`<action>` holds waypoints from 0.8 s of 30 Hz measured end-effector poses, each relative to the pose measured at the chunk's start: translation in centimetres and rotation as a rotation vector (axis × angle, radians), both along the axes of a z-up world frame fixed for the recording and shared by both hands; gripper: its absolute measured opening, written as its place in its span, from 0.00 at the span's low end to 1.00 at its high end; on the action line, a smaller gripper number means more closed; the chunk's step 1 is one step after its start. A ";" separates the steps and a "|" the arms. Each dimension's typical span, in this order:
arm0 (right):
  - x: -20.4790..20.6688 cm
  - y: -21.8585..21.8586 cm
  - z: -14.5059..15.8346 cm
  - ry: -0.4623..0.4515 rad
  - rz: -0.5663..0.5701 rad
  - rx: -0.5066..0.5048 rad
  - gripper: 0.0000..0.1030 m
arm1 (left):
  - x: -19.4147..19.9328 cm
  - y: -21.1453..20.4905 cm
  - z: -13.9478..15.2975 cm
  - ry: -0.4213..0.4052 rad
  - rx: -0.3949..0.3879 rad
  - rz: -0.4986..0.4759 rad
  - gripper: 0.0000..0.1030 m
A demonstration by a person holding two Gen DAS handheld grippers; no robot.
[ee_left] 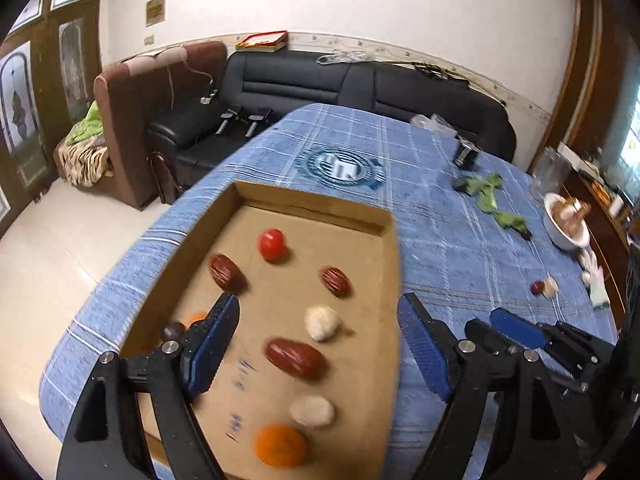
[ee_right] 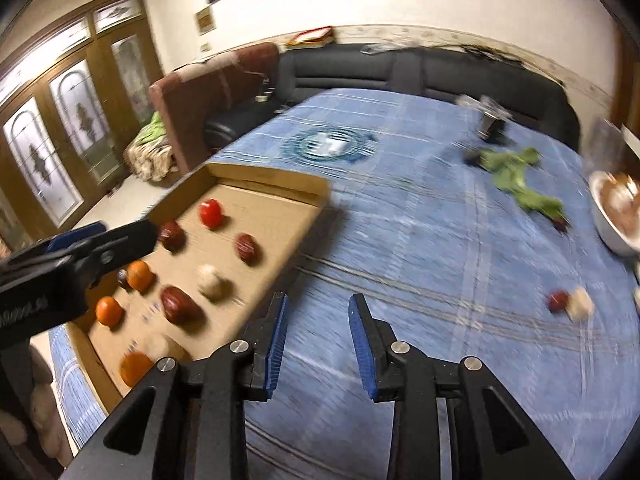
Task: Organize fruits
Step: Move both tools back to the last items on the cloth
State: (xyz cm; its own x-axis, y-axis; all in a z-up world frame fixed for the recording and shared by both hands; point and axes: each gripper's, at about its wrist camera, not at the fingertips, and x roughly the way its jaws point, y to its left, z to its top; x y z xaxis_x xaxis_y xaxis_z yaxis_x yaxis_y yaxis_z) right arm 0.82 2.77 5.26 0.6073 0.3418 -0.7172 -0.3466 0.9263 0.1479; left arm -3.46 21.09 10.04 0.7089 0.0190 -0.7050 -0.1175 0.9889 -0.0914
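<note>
We hold our left tool [ee_left: 318, 320] over the shallow cardboard tray [ee_left: 312, 210], its blue pads spread wide with nothing gripped between them. Below lie the fruits already in the tray: a red tomato [ee_left: 272, 244] near the far wall, three brown dates [ee_left: 295, 358], two pale round pieces [ee_left: 322, 322] and an orange [ee_left: 280, 445] nearest us; another orange [ee_left: 197, 317] peeks out behind the left pad. Our right tool [ee_right: 318, 330] hangs over the blue checked cloth on the counter [ee_right: 440, 240], just right of the tray, its pads parted a little and holding nothing. Out on the cloth, well to the right of the tray, a dark red fruit [ee_right: 558, 300] and a pale one [ee_right: 580, 309] sit touching each other. Farther back lie some green leaves [ee_right: 516, 174], and a white bowl [ee_right: 612, 232] stands at the counter's right edge. Both views are blurred.
</note>
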 end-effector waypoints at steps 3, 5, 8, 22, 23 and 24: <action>-1.0 -2.8 -0.4 0.014 -0.050 0.020 0.35 | -0.6 -2.7 -0.3 0.007 0.033 -0.052 0.78; -1.7 -4.6 -0.5 0.015 -0.079 0.025 0.36 | -1.0 -4.4 -0.3 0.001 0.066 -0.076 0.78; -2.5 -6.8 -0.6 0.009 -0.115 0.032 0.36 | -1.4 -6.7 -0.2 -0.004 0.107 -0.115 0.78; -3.6 -12.6 -1.3 0.009 -0.194 0.076 0.39 | -2.1 -11.8 -0.6 0.015 0.168 -0.188 0.78; -3.5 -13.1 -1.4 0.011 -0.204 0.079 0.39 | -2.1 -12.0 -0.8 0.022 0.167 -0.194 0.78; -3.5 -13.5 -1.5 0.013 -0.213 0.082 0.39 | -2.0 -12.1 -0.9 0.028 0.162 -0.199 0.78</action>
